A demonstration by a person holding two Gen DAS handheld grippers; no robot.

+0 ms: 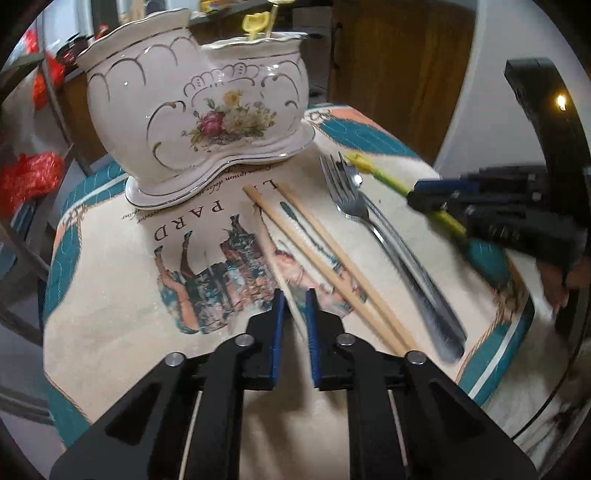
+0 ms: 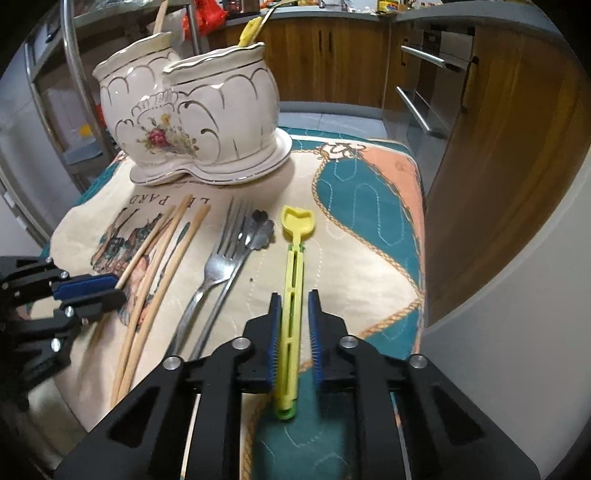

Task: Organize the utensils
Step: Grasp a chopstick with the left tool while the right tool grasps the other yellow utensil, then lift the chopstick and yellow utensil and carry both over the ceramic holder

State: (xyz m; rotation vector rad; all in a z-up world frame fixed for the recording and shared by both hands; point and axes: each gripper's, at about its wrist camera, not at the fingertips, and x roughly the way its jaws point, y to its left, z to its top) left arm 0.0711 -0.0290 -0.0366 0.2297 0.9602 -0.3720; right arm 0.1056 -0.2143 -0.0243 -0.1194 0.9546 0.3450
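Downward both grippers slant over the table (image 2: 369,221), which is covered by a printed cloth. The left gripper (image 1: 295,306) has its fingers nearly together, clamped on one chopstick (image 1: 275,258) that runs toward 11 o'clock. The right gripper (image 2: 293,310) has its fingers closed around the yellow-green plastic scoop (image 2: 293,266), which points to 12 o'clock; whether the right pad touches it I cannot tell. Two more chopsticks (image 1: 332,258) lie between, beside a steel fork (image 2: 218,266) and a flower-headed steel utensil (image 2: 258,229). At 11 o'clock stands the white floral ceramic holder (image 2: 192,122) with two wells; its right well holds a yellow utensil (image 2: 251,31).
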